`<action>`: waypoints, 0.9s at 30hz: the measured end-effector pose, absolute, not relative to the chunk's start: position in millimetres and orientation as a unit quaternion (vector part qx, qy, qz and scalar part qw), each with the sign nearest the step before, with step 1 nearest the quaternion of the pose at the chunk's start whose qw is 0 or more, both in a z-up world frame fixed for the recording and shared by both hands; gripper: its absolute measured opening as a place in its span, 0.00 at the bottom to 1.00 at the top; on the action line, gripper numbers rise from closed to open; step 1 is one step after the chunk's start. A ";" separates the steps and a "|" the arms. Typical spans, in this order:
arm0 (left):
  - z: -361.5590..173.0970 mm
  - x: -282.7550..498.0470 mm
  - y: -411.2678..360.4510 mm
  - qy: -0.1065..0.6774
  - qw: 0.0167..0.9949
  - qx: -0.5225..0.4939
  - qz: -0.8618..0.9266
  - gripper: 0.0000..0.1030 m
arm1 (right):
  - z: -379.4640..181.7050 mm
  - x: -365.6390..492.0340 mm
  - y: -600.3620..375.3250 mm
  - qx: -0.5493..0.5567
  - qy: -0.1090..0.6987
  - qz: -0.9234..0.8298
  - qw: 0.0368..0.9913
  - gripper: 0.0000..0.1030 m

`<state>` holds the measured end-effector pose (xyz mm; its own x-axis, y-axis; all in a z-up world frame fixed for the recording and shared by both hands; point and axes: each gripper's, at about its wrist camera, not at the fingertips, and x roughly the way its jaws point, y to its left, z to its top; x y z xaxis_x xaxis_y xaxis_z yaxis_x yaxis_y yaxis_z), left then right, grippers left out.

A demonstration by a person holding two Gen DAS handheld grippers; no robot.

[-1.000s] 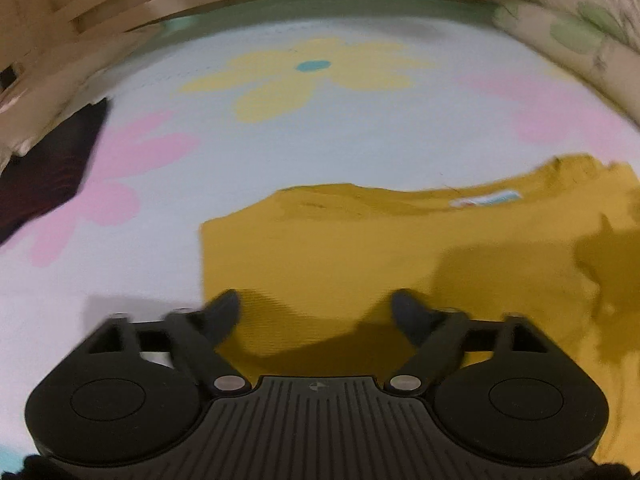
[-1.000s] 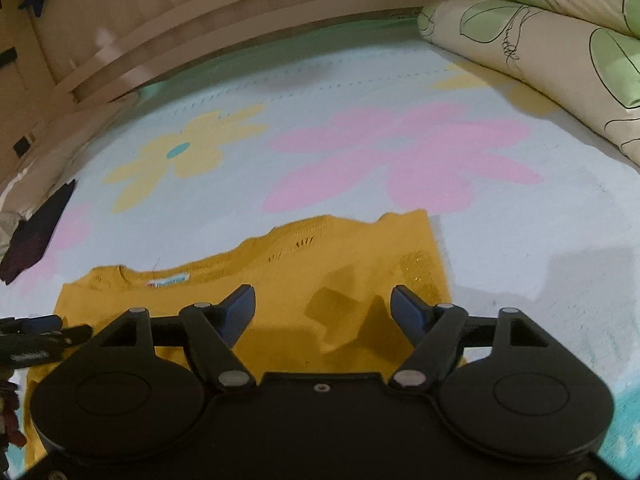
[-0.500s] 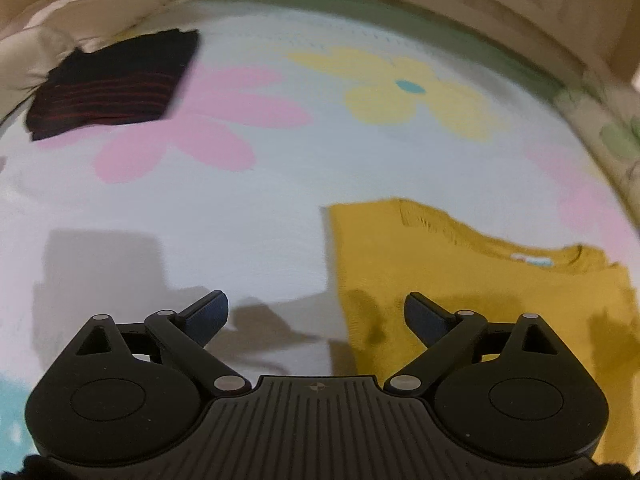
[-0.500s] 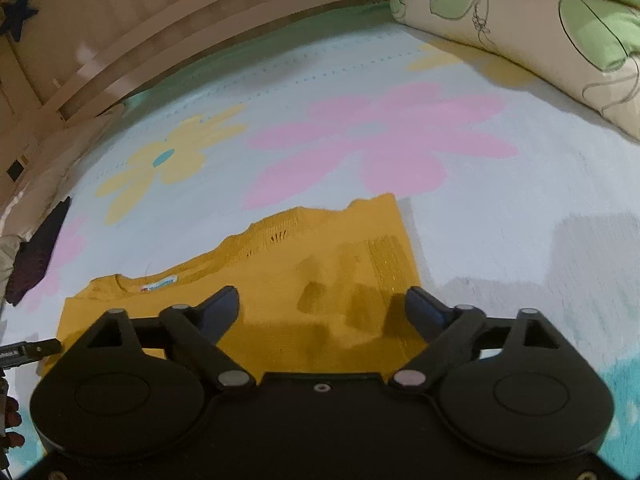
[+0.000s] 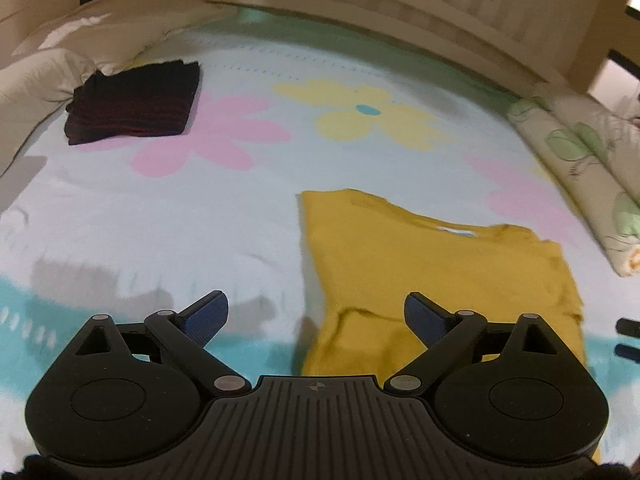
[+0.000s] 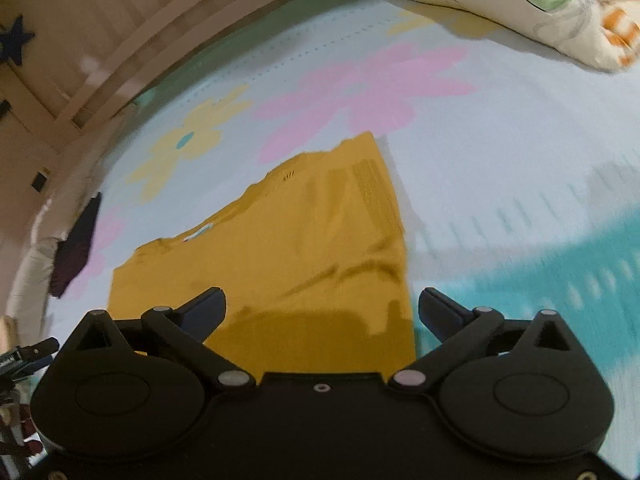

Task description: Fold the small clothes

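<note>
**Both grippers spread above a yellow garment on a flowered bed sheet**

Left gripper (image 5: 316, 312): jaws stand wide apart with nothing between the pads; it hangs above the bed sheet (image 5: 160, 216), its right finger over the near left corner of the yellow garment (image 5: 432, 272). Right gripper (image 6: 322, 308): jaws are opening, at their widest, gripping nothing; the garment's near right portion lies below the gap, apart from the pads.

The yellow garment lies flat on the sheet, sleeves folded in to give a roughly rectangular outline, neckline and white label (image 5: 456, 231) on the far edge. Some creases run across its near part.

Surroundings: a dark folded garment (image 5: 136, 104) with reddish stripes lies well apart, near the far left of the sheet, beside a pale pillow (image 5: 44, 76). A leaf-patterned quilt (image 5: 588, 172) is rolled along the right edge. A wooden headboard (image 5: 400, 12) bounds the far side. Nothing lies between either gripper and the yellow garment. Both views are blurred.
</note>
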<state>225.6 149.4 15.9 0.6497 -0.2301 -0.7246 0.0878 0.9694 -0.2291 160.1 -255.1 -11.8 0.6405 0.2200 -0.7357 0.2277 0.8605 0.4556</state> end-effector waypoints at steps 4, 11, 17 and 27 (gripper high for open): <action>11.6 184.1 146.2 0.408 0.901 -0.095 -0.114 0.93 | -11.5 122.5 -256.2 0.276 0.422 0.002 0.864 1.00; -12.9 124.1 142.9 0.426 0.892 -0.083 -0.129 0.93 | -13.2 56.4 -256.9 0.279 0.427 0.005 0.860 1.00; -35.7 89.5 150.5 0.454 0.877 -0.091 -0.127 0.93 | -16.2 12.2 -253.1 0.286 0.437 0.009 0.853 1.00; -59.6 69.9 154.8 0.505 0.848 -0.074 -0.140 0.94 | -43.2 -13.6 -247.5 0.261 0.515 0.033 0.816 1.00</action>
<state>69.9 154.8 -59.6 0.4501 -0.3118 -0.8368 0.1620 0.9500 -0.2668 -13.6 -247.5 -43.2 0.4672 0.3230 -0.8231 0.2152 0.8613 0.4602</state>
